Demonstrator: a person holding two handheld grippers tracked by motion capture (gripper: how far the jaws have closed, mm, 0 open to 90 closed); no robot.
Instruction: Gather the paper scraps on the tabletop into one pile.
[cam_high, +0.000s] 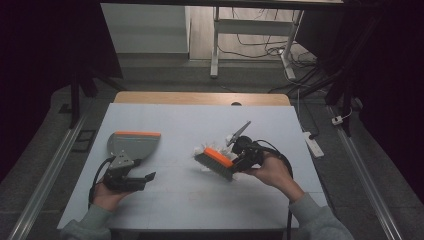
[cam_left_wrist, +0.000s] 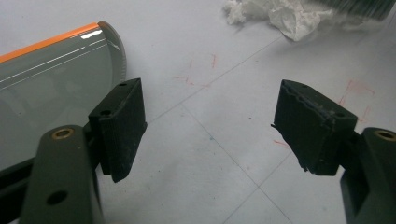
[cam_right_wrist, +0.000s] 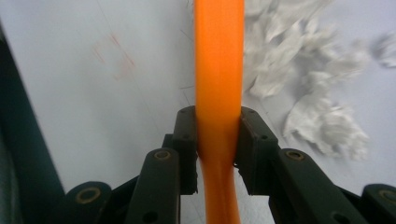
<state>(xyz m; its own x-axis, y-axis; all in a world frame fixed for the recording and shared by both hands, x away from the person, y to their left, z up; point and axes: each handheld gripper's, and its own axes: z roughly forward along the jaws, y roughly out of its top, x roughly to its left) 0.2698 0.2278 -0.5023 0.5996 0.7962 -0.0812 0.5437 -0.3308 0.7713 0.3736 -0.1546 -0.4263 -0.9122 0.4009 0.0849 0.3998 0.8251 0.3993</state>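
Orange-backed brush sits clamped in the right claw; left claw gapes empty.

My high view is dim, black around the table. Glare streaks the dustpan; beside my brush handle, paper scraps blur.

My brush has an orange back and handle over grey bristles. The dustpan is grey with an orange strip along its far edge. The crumpled paper is white, the desk pale blue-grey with faint red scribbles, and my tools' pads are black.
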